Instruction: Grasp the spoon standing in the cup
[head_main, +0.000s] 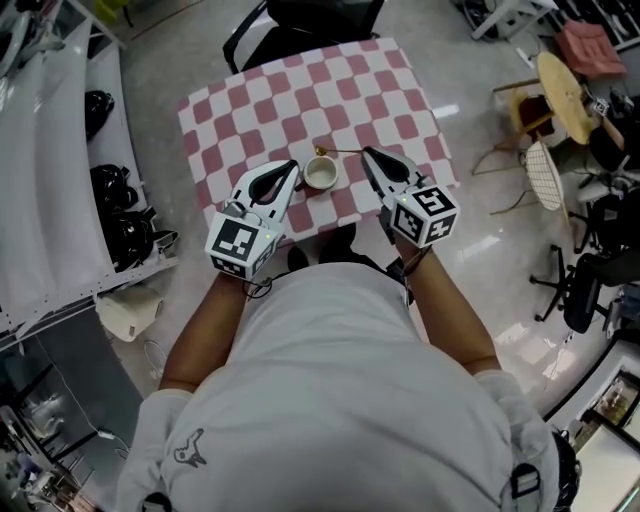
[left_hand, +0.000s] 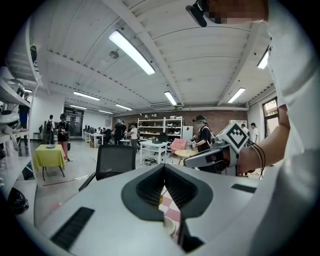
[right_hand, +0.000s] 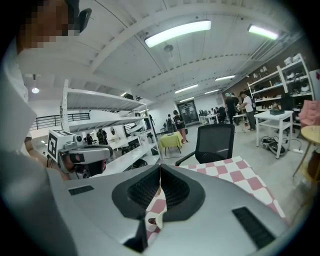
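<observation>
A small white cup stands near the front edge of the pink-and-white checked table. A thin golden spoon shows just beyond the cup's far rim, its handle pointing right; I cannot tell whether it rests in the cup. My left gripper sits just left of the cup, with its jaws together and nothing between them. My right gripper is to the cup's right, its tip by the spoon handle's end, also shut and empty. Below the closed jaws in the left gripper view a sliver of the cup shows.
A black office chair stands beyond the table's far side. White shelves with black objects run along the left. Chairs and a round wooden table crowd the right. People stand far off in the room.
</observation>
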